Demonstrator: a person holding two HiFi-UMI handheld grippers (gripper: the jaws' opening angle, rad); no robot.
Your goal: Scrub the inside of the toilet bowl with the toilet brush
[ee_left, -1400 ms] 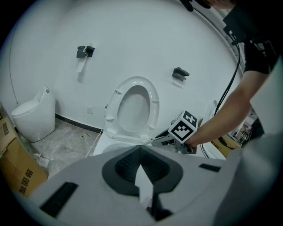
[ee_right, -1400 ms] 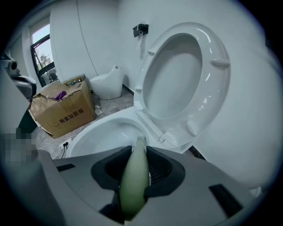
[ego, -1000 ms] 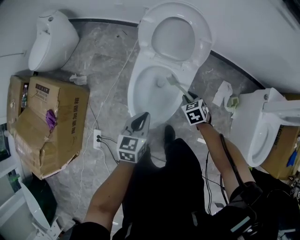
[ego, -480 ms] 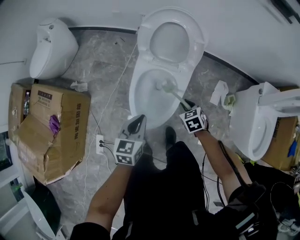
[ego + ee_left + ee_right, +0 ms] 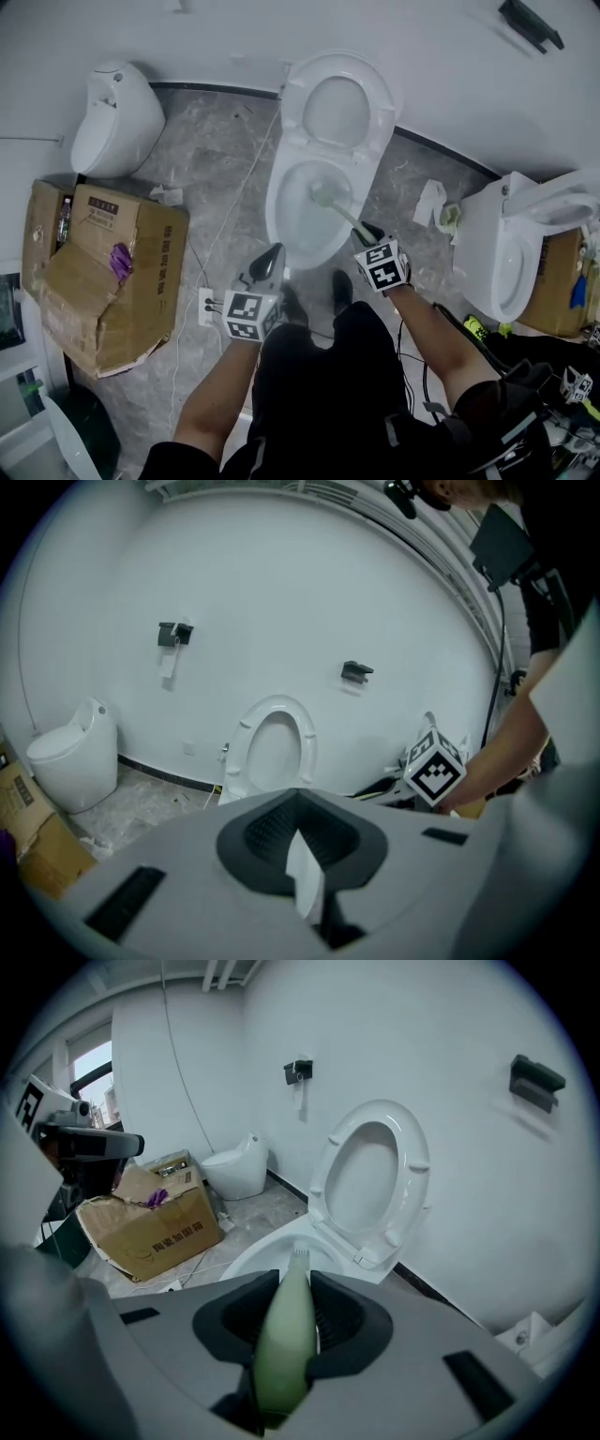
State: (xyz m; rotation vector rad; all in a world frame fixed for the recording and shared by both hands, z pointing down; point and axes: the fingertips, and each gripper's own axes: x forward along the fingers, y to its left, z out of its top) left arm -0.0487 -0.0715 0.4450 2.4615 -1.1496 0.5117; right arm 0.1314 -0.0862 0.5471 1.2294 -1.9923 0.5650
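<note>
One tool works: the right gripper clamps the toilet brush, best swept firmly round the toilet bowl wall, while the left gripper hangs closed, empty.

Both bare forearms reach forward from the near edge. The left gripper hangs at centre-left, its jaws drawn together and pointing far. The right gripper, slightly farther and to the right, angles far-left, jaws clamped on the toilet brush handle.
</note>
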